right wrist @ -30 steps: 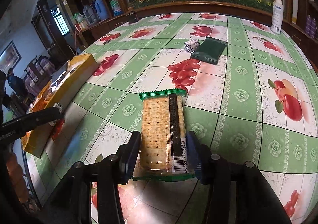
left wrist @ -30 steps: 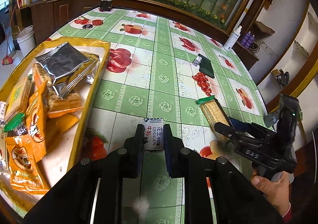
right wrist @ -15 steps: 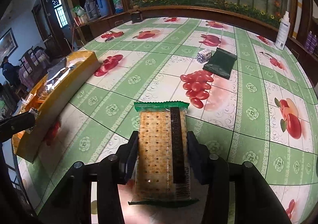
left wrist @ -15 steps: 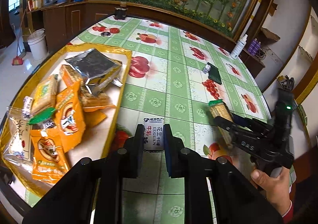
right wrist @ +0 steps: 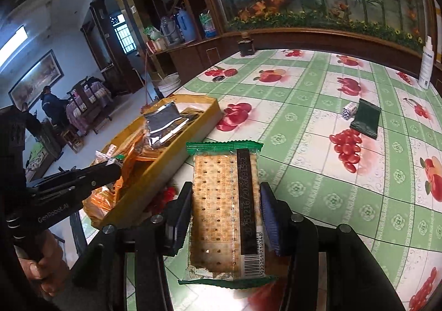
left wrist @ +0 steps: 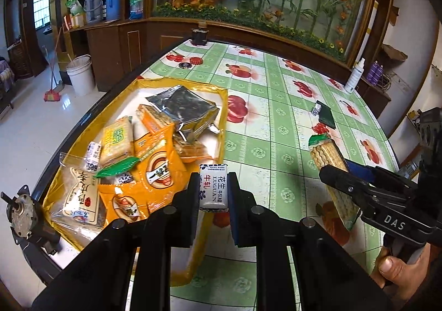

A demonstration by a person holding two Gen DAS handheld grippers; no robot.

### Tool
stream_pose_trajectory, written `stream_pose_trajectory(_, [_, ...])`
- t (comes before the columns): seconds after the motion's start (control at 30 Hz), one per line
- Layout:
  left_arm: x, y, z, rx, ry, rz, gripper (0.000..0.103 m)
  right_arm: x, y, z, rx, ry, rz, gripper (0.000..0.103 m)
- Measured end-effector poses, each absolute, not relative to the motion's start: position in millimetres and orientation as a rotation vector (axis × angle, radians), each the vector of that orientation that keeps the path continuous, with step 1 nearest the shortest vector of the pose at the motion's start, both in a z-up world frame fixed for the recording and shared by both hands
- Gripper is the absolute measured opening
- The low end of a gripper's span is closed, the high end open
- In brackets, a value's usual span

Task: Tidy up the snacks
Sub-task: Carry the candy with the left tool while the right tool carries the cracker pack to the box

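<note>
The left gripper (left wrist: 214, 195) hangs over the near corner of the yellow rectangular tray (left wrist: 222, 106), clenched on a small white wrapped candy (left wrist: 213, 186). The right gripper (right wrist: 225, 217), raised above the green fruit-print tablecloth (right wrist: 317, 162), clamps a clear green-edged cracker packet (right wrist: 225, 206). The tray holds orange, silver and clear snack packets (left wrist: 154, 170).

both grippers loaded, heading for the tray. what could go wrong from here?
1. The tray is already piled high; the candy in the left gripper or the cracker pack in the right gripper may slide off the heap and over the rim.
2. Both grippers converge on the same tray corner, so they could collide.
3. The cracker pack is held only near its lower half; it may pivot or crack.
</note>
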State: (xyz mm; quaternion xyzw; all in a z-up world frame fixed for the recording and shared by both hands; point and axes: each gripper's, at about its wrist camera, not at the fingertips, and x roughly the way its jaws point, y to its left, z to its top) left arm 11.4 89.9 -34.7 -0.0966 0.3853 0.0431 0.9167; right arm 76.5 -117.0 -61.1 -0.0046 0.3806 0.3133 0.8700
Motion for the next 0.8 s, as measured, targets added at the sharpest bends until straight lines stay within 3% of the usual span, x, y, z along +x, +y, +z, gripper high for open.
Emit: stream_pose_trajectory(0.8, [2, 148, -50, -0.241, 0.810, 0.219, 0.016, 69, -32, -56, -0.066, 0.807, 0.820, 0.048])
